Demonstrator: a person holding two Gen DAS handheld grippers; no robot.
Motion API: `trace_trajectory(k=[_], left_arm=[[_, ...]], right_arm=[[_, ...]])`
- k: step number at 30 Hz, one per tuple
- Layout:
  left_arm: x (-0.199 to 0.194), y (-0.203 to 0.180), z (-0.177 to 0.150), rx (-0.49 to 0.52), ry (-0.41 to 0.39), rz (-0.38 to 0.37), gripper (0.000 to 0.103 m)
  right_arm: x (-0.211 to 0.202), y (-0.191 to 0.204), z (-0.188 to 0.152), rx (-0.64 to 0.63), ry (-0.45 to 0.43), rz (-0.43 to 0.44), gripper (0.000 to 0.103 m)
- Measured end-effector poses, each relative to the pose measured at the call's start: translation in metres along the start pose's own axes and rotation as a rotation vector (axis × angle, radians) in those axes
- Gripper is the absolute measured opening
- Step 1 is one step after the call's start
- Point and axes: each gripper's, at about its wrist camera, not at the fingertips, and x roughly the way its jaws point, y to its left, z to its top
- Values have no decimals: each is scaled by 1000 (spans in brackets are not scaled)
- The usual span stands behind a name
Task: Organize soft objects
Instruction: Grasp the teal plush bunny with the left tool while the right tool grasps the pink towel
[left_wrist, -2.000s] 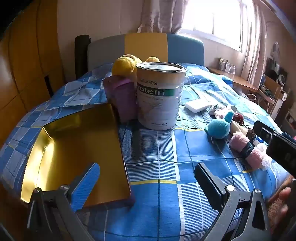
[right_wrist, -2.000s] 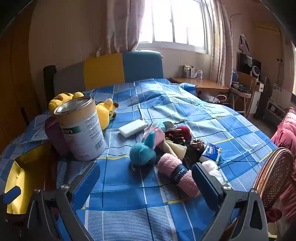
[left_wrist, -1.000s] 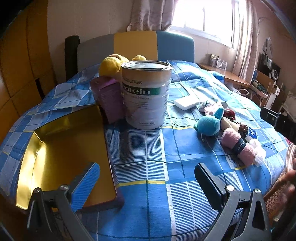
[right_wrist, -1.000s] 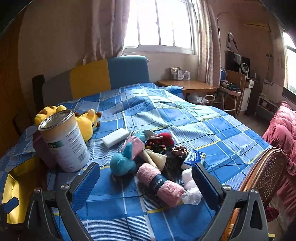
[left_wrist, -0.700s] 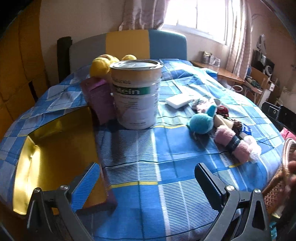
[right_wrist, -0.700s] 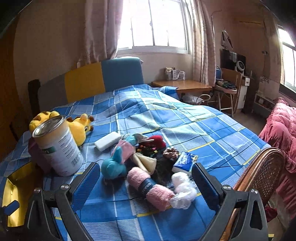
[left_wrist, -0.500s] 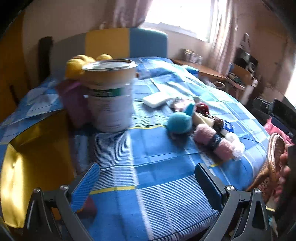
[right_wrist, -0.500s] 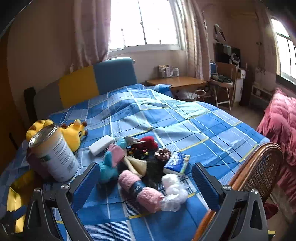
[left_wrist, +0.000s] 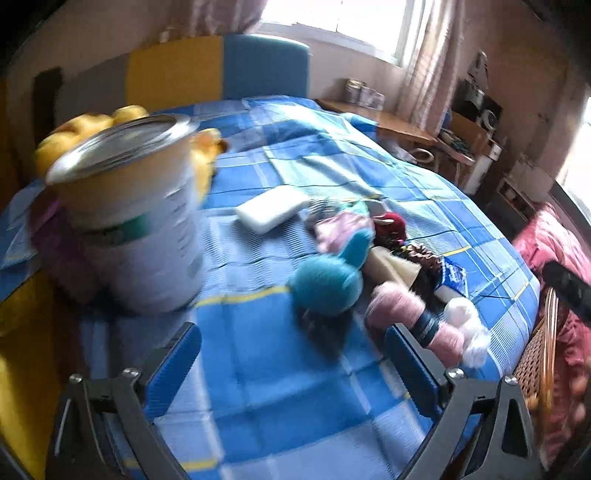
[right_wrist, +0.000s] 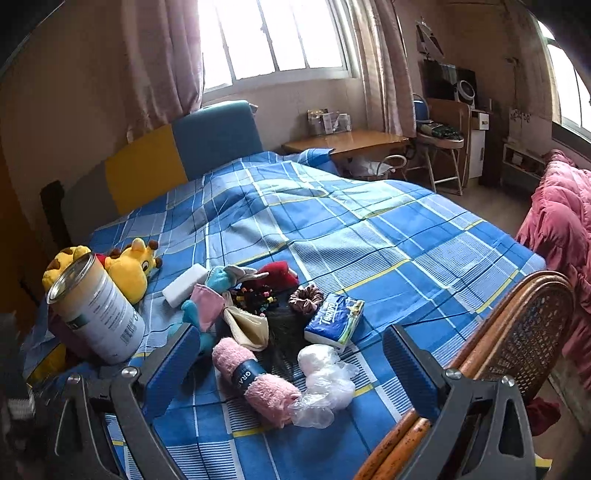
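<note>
Both views have swung toward the pile; left claw (left_wrist: 291, 354) and right claw (right_wrist: 291, 354) gape empty, approaching; next, grasp the rolled pink towel (right_wrist: 255, 380).

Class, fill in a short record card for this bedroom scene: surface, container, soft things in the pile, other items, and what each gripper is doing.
surface: bed with a blue plaid sheet
container: tall metal tin, upright
soft things: pink rolled towel, teal plush, brown scrunchie, yellow giraffe plush behind the tin
other items: tissue pack, white block, crumpled clear plastic
left gripper: open, empty
right gripper: open, empty, above the towel
</note>
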Motion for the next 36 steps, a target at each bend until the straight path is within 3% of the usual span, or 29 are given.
trace_trajectory(k=[3, 10, 14, 16, 20, 26, 31, 36], left_arm=[[26, -14, 18, 51, 22, -16, 90], [89, -33, 41, 132, 123, -31, 84], [115, -31, 45, 117, 174, -58, 61], [119, -28, 46, 97, 163, -66, 58], [109, -18, 42, 67, 129, -101, 48], [69, -6, 25, 58, 67, -97, 47], [37, 11, 13, -6, 34, -93, 47], [10, 18, -12, 2, 21, -57, 47]], right_arm=[[7, 3, 0, -19, 12, 21, 101], [21, 6, -5, -45, 33, 45, 101], [29, 3, -7, -33, 59, 55, 101], [31, 4, -8, -37, 64, 59, 101], [38, 6, -13, -41, 95, 70, 99], [46, 15, -16, -90, 127, 76, 90], [68, 30, -19, -156, 251, 128, 76], [98, 59, -29, -298, 390, 141, 75]])
